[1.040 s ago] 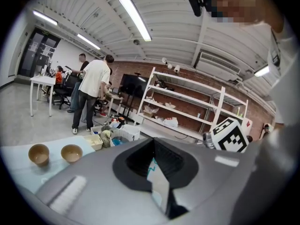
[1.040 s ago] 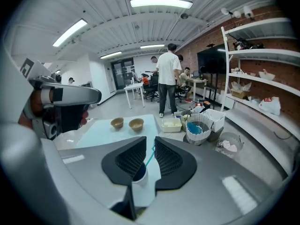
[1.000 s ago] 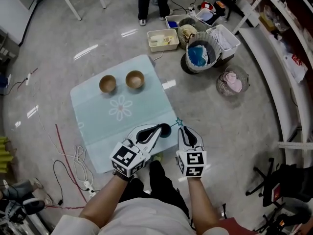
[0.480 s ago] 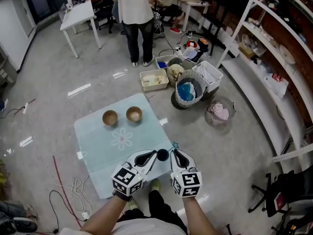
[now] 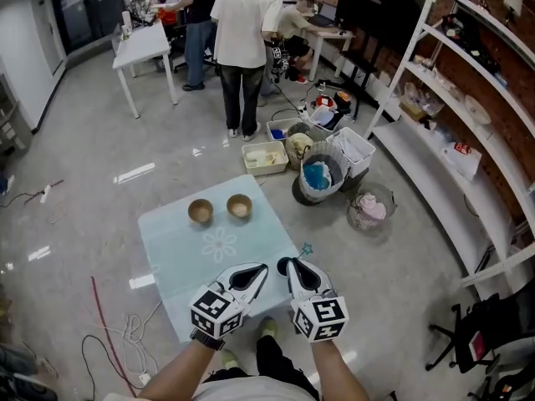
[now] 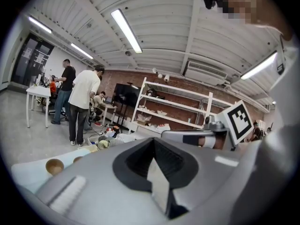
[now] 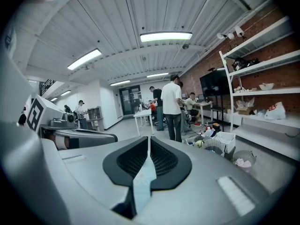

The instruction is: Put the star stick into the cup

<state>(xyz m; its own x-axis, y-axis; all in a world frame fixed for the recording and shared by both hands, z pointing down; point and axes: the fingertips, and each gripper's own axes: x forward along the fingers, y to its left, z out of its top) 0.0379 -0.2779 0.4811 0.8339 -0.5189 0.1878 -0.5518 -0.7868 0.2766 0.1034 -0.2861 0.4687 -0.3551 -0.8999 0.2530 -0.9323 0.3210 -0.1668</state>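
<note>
The teal star stick [image 5: 307, 248] lies on the floor at the right edge of the pale blue mat [image 5: 192, 261]. A small dark cup [image 5: 283, 263] stands just left of it on the mat's corner, partly hidden by my right gripper. Both grippers are held level, above the floor and close to my body. My left gripper [image 5: 261, 268] [image 6: 152, 142] has its jaws shut with nothing between them. My right gripper [image 5: 289, 263] [image 7: 148, 142] is also shut and empty. Neither gripper view shows the stick or the cup.
Two wooden bowls [image 5: 200, 211] [image 5: 239, 206] sit at the mat's far end. Baskets and bins [image 5: 318, 176] crowd the floor beyond it, beside white shelving [image 5: 468, 140]. People [image 5: 241, 23] stand by a white table [image 5: 146, 42]. Cables [image 5: 109, 332] trail at lower left.
The head camera has risen and tilted up, so more of the room shows. The grippers stay close together and shut; the stick and cup stay on the floor.
</note>
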